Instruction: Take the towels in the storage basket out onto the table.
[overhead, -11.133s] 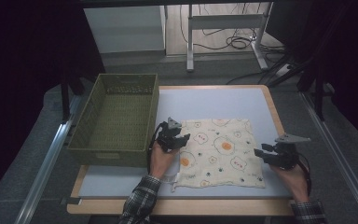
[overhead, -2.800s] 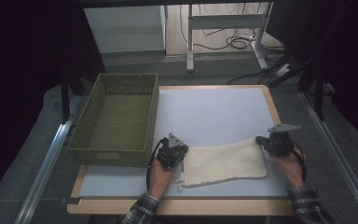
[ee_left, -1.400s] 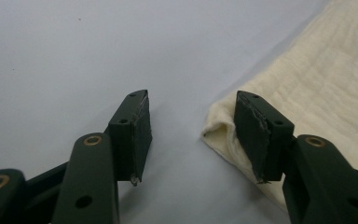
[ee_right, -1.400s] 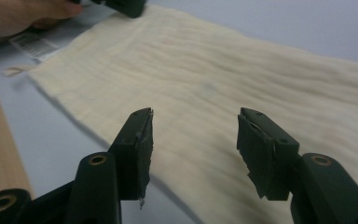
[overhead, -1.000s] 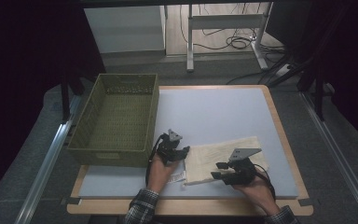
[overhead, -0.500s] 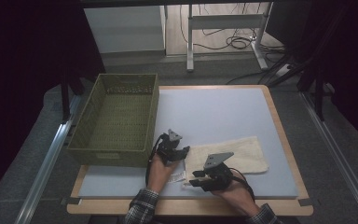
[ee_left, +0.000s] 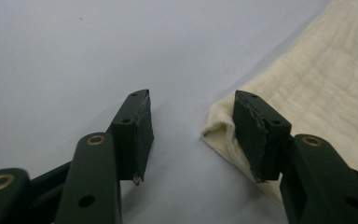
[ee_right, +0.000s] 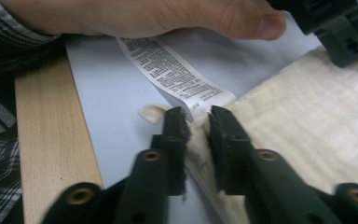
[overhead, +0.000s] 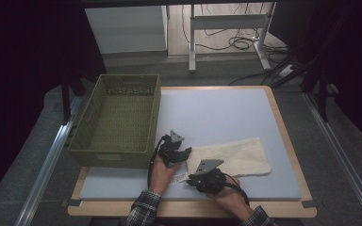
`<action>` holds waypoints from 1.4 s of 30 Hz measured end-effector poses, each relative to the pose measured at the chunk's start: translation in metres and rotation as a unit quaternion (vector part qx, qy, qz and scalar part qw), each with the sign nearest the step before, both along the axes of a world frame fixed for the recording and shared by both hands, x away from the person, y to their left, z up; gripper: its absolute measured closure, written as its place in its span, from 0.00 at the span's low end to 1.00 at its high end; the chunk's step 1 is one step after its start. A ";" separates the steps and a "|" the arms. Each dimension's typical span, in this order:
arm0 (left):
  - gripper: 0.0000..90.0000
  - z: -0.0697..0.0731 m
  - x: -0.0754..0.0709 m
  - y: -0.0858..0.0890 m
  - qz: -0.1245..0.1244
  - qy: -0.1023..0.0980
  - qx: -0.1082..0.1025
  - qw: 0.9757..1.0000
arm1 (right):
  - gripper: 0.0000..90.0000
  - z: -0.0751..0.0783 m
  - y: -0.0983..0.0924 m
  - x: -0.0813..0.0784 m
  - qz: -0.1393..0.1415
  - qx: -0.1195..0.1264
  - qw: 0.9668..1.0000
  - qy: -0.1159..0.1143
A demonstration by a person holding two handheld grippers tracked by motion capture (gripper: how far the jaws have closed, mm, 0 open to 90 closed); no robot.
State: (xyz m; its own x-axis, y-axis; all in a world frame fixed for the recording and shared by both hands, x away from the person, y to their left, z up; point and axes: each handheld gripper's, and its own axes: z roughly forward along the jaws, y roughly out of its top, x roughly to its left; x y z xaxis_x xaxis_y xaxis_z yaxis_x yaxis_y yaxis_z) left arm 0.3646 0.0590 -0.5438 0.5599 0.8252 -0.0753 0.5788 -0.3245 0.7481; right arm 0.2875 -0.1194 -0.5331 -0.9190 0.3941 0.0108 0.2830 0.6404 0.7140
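Note:
A cream quilted cloth (overhead: 235, 157) lies folded into a strip on the pale blue table top (overhead: 217, 113). My left gripper (overhead: 181, 153) rests at the cloth's far left corner. In the left gripper view its jaws (ee_left: 191, 100) stand apart, and the folded cloth edge (ee_left: 326, 79) lies against the right jaw without being pinched. My right gripper (overhead: 193, 179) is at the near left corner. Its jaws (ee_right: 196, 114) have just been closing and now pinch the cloth (ee_right: 307, 126) beside the white care label (ee_right: 172, 70).
An olive woven basket (overhead: 113, 157) stands at the table's left, just beyond the left gripper. The wooden table rim (ee_right: 51, 140) runs close by the right gripper. The left hand (ee_right: 144, 14) and its gripper (ee_right: 340, 28) lie just beyond the label.
The right hand has slid left along the cloth's near edge to its near left corner, and its jaws have closed on the cloth there. The left gripper has stayed put.

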 end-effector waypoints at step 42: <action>0.96 0.047 0.007 -0.039 -0.081 -0.057 -0.037 0.994 | 0.94 0.044 -0.062 0.005 -0.035 0.075 0.997 -0.006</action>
